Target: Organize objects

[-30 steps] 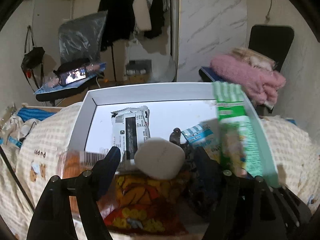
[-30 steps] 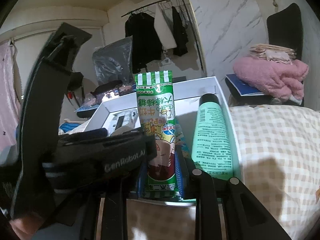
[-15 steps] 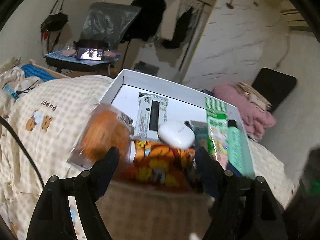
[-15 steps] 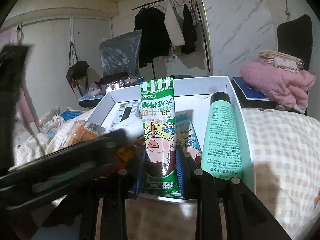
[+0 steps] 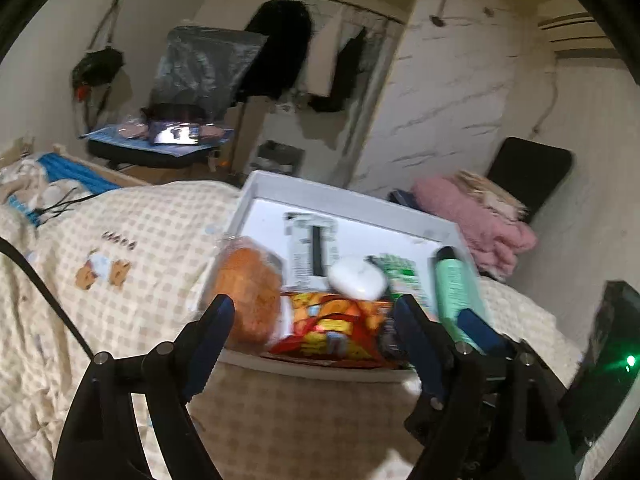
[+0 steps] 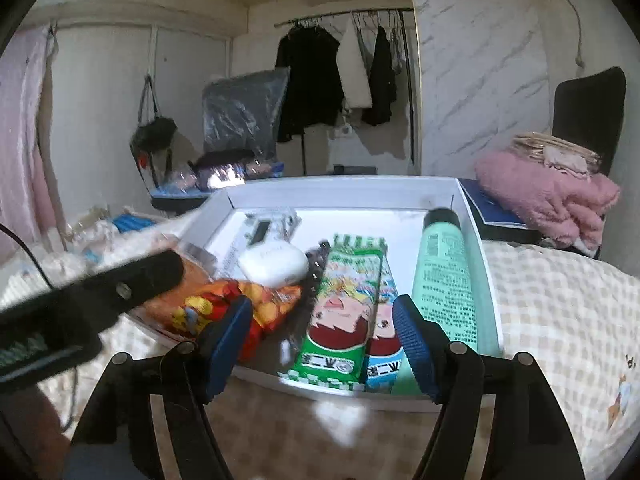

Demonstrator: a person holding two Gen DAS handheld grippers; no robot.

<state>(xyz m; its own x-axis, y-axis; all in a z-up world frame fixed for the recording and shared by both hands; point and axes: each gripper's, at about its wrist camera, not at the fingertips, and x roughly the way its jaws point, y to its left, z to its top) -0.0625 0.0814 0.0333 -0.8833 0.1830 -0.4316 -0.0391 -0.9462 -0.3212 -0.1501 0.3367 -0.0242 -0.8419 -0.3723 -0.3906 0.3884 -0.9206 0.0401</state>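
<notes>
White cardboard box (image 6: 344,190) sits on a bed covered by a checked beige quilt (image 6: 560,300), its walls low and its top open. Inside, along the right wall, lies a mint-green bottle (image 6: 444,280) with a black cap. Just left of it lies a green snack packet (image 6: 344,312), partly overlapping a blue packet (image 6: 386,332) of the same kind. A white oval case (image 6: 274,266) rests near the box's middle, touching a red and yellow snack bag (image 6: 240,300) at the near left corner. A white sachet with a black stripe (image 5: 310,240) lies flat behind the case. A wrapped orange bun (image 5: 248,292) leans over the box's left wall.

Right gripper (image 6: 322,334): jaws have just been opening and now stand wide apart, nothing pressed between the blue pads; the green snack packet lies in the box in line with the gap, free of both pads. Left gripper (image 5: 312,322): jaws have just been opening further and are wide, holding nothing, poised at the near edge of the box before the bun and the snack bag. In the right wrist view its black body crosses the left foreground and hides part of the box's left side.

Surroundings: pink fleece blanket (image 6: 548,196) on a dark chair to the right, clothes on a rail (image 6: 332,76) behind.
</notes>
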